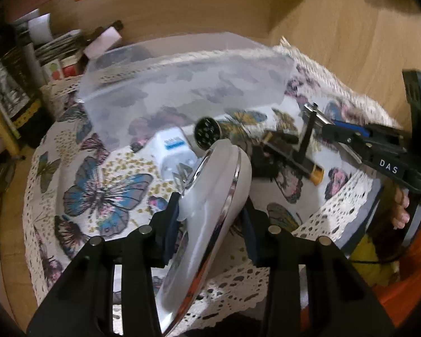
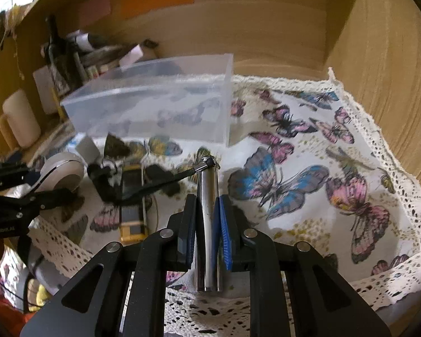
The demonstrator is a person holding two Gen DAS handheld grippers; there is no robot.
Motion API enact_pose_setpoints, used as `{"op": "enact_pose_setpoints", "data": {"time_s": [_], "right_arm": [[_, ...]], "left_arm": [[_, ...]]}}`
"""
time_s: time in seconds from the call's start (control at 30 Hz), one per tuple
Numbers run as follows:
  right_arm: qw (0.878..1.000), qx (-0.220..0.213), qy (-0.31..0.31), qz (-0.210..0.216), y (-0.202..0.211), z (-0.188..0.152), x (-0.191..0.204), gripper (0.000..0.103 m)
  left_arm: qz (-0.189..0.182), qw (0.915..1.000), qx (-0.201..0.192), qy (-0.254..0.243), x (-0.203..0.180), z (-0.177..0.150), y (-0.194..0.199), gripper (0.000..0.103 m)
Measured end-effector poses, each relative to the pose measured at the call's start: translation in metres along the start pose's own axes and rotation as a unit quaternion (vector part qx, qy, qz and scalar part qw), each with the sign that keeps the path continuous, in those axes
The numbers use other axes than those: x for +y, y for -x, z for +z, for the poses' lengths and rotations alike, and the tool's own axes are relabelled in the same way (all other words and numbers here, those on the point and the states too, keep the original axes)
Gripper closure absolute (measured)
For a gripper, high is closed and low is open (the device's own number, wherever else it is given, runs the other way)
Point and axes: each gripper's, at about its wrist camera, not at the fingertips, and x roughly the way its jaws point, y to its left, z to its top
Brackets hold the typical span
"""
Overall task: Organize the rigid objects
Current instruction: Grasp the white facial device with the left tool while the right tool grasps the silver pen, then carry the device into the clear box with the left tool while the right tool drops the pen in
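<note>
My left gripper (image 1: 210,210) is shut on a white device with a chrome rim (image 1: 210,219), held above the butterfly cloth; it also shows in the right wrist view (image 2: 61,174). My right gripper (image 2: 207,219) is shut on a silver metal flashlight (image 2: 207,224) with a black wrist strap (image 2: 165,182); its lens end shows in the left wrist view (image 1: 207,133). A clear plastic box (image 1: 182,84) (image 2: 154,104) stands beyond both grippers. A white adapter (image 1: 174,148) and a yellow-and-black item (image 2: 132,205) lie on the cloth.
A butterfly-print cloth with a lace edge (image 2: 308,168) covers the table. Bottles, boxes and papers (image 1: 22,84) crowd the back left, beside a cream mug (image 2: 19,120). Wooden walls (image 2: 379,84) close the back and right.
</note>
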Motion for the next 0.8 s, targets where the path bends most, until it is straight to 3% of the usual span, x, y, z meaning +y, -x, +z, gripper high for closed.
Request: {"op": "enact_pose_setpoints", "data": {"time_s": [0.4,0.8], "right_arm": [[0.996,-0.092,0.009,-0.008,0.034,0.049,0.001,0.089],[0.989,-0.147,0.016,0.004,0.04,0.104,0.009,0.089]], "left_arm": [[0.028,0.9914,-0.117,0.051,0.032,0.04,0.064,0.064],[0.04,0.9795,-0.178,0.085,0.068,0.101,0.082,0.064]]}}
